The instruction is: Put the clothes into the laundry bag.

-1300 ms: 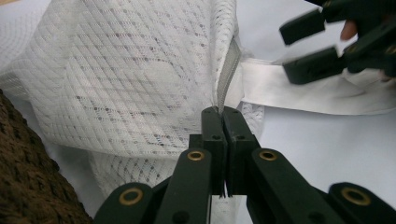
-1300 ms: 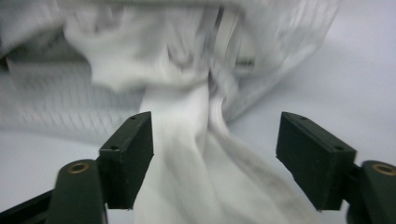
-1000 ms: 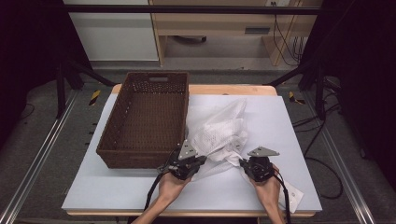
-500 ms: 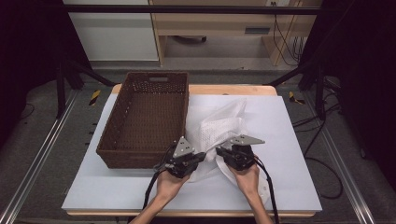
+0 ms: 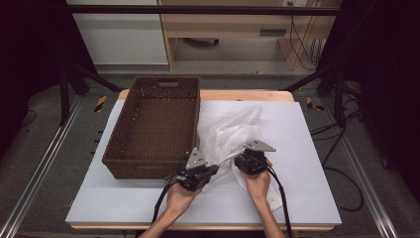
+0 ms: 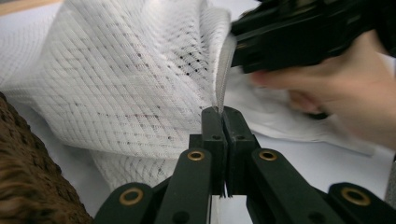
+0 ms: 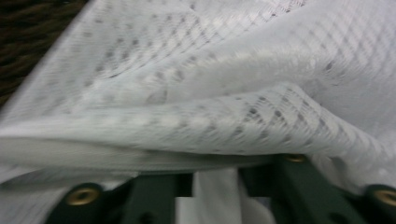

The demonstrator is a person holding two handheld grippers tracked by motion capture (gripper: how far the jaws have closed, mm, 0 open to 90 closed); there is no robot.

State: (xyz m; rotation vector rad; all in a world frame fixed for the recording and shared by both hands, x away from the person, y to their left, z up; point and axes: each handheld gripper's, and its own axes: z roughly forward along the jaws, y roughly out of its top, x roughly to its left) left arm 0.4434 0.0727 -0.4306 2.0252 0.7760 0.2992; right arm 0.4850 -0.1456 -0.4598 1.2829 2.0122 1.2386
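At the left, the wicker basket (image 5: pixel 157 126) stands empty on the white table (image 5: pixel 307 198), so nothing has gone into it yet. Just right of its near corner, the left gripper (image 5: pixel 210 171) is clamped tight on a hem of the white mesh cloth (image 5: pixel 230 136). Further right, the right gripper (image 5: pixel 242 161) has just been opening its jaws, the cloth draped loosely between them. The cloth lies rumpled beside the basket; gathering and placing it apparently remain.
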